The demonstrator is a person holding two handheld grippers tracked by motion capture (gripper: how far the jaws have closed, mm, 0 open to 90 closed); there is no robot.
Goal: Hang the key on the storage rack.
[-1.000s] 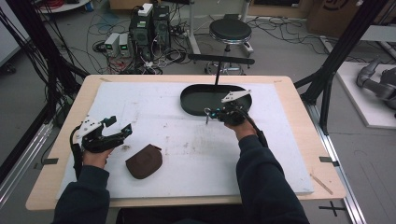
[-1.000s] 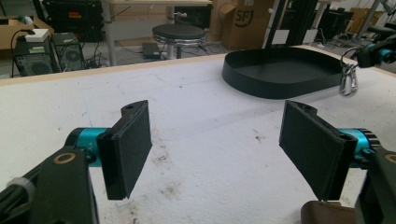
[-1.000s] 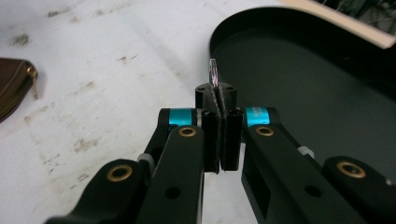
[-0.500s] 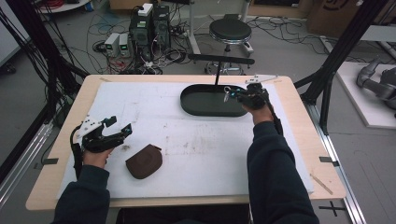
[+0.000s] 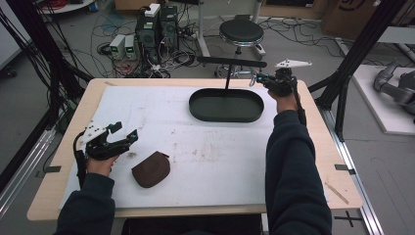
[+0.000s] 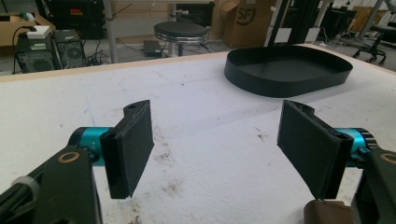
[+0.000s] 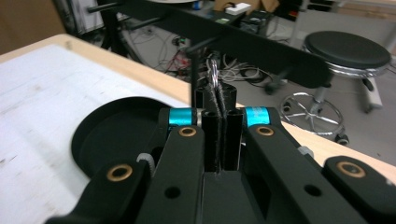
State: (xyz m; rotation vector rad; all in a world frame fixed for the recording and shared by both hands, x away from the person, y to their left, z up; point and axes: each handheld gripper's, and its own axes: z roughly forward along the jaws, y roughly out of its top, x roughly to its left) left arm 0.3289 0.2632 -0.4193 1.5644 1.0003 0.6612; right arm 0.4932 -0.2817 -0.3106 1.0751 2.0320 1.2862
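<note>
Above the tray's (image 5: 226, 105) far corner, right gripper (image 7: 214, 74) pinches a thin metal loop.
It could slip out; left gripper (image 6: 215, 149) waits wide open beside the pouch (image 5: 151, 169).

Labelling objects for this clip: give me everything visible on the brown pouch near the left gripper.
The brown pouch is a small, rounded, dark brown piece that looks like leather or soft fabric, with a seam along its edge. It lies flat on the white table cover, apart from the open left gripper, untouched. Its corner shows at the left gripper view's bottom edge.
</note>
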